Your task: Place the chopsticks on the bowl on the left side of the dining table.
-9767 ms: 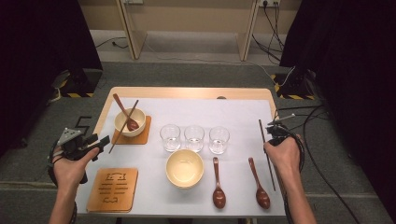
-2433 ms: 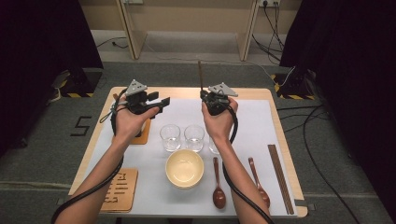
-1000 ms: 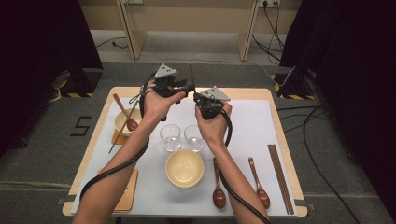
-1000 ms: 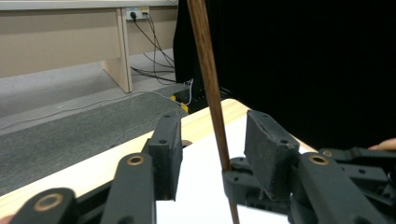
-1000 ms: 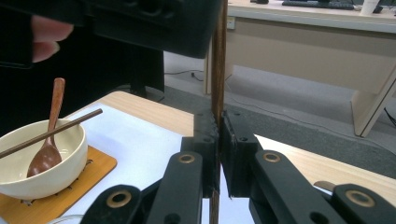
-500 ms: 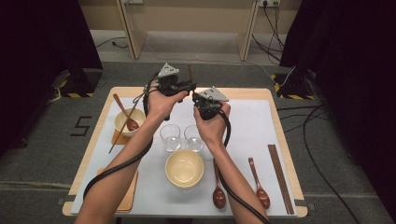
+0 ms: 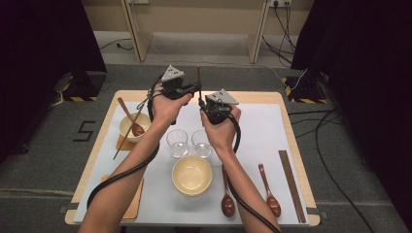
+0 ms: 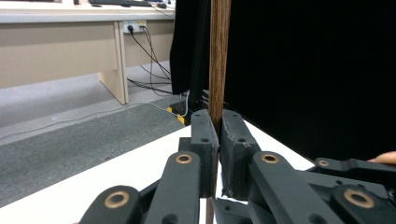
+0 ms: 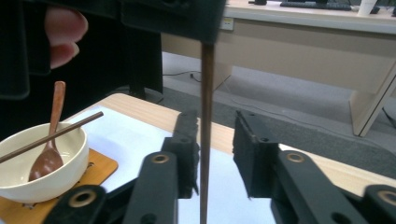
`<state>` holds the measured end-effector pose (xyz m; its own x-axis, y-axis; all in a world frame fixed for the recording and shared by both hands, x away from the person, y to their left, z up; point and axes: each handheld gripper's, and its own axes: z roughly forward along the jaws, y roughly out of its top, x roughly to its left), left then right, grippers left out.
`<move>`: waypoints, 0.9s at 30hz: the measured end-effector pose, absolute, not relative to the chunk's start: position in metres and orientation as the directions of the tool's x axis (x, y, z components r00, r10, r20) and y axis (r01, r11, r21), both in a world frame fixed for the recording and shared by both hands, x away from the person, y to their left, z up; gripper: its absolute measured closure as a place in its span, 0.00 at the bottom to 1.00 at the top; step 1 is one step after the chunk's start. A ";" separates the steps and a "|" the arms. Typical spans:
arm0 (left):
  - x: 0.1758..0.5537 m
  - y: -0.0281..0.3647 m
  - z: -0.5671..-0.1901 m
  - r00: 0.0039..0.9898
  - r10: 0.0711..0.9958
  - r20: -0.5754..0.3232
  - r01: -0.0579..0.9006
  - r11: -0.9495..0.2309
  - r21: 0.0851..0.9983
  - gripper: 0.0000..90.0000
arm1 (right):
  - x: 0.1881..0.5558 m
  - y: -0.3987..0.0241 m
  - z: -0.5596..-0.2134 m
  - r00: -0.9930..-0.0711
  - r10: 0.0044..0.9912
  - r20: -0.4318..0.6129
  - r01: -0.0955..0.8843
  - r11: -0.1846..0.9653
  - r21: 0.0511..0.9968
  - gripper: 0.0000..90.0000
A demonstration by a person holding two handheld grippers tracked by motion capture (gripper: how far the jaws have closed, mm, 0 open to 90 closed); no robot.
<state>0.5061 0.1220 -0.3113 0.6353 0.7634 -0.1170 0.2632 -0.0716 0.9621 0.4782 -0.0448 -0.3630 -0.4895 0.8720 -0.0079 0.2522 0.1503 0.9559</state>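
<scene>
White-topped table point(image 7: 272, 131) on grey carpet, dark curtains both sides; chopstick point(image 7: 198, 80) stands upright in the air over the far edge, at 12 o'clock from the two glasses point(image 7: 189, 142); left gripper point(image 8: 217, 135) has just been closing and its pads now pinch the stick; right gripper point(image 9: 212, 140), just below it at 4 o'clock, has just been opening, jaws apart, stick loose between them, near the left pad; step looks like a hand-to-hand pass, nearly done; next move likely calls for the right to back off clear, then the left to carry the stick toward the bowl point(image 7: 132, 127) at 9 o'clock, where another chopstick and a spoon sit.
</scene>
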 end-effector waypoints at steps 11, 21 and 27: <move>0.498 0.138 -0.308 0.603 0.792 -0.095 0.241 -0.068 0.968 0.93 | 0.468 -0.058 -0.365 -0.486 0.874 -0.011 0.247 0.150 0.957 0.66; 0.486 0.151 -0.302 0.583 0.810 -0.064 0.217 -0.079 0.973 0.93 | 0.463 -0.079 -0.376 -0.461 0.887 -0.003 0.275 0.146 0.950 0.61; 0.479 0.160 -0.302 0.564 0.824 -0.051 0.212 -0.085 0.974 0.93 | 0.460 -0.092 -0.385 -0.441 0.898 0.008 0.295 0.136 0.946 0.60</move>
